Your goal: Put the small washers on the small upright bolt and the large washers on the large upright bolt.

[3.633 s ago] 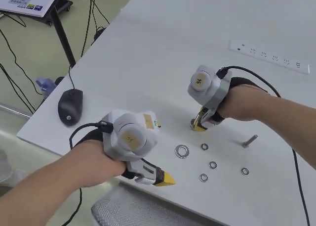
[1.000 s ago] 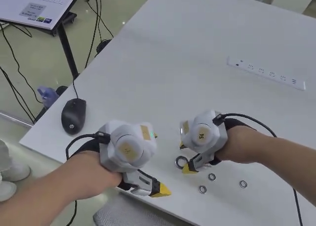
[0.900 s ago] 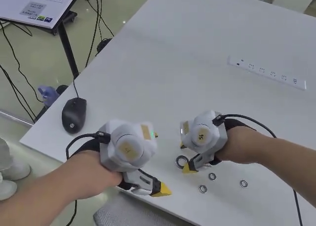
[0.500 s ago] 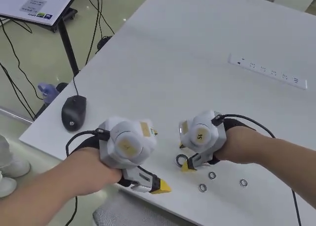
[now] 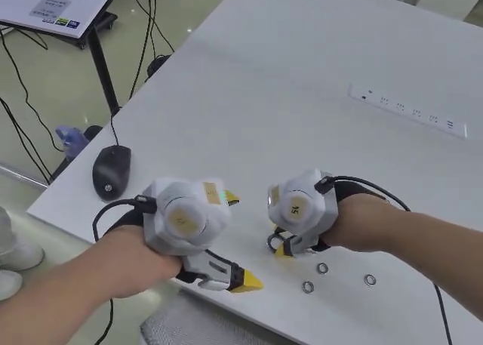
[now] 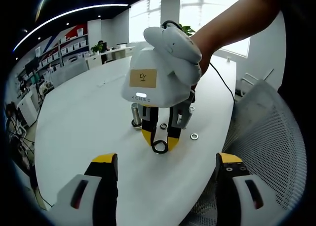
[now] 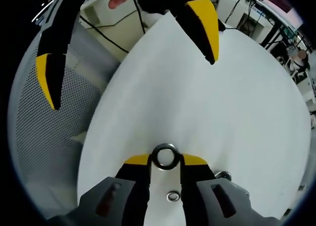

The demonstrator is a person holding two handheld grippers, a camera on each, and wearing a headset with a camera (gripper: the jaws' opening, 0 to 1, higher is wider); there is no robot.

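1. Compared with 3.6 s ago, the large washer [image 7: 165, 157] no longer lies flat on the table [image 5: 302, 73]. The right gripper [image 7: 166, 160] pinches it on edge between its yellow tips.
2. The left gripper [image 6: 167, 159] holds nothing, its jaws spread wide.
3. The upright bolt [image 6: 136, 114], threaded grey metal, stands at 10 o'clock of the large washer in the left gripper view.
4. The small washers [image 5: 322, 268], thin shiny rings, lie flat on the smooth white table at 4 o'clock of the right gripper in the head view.
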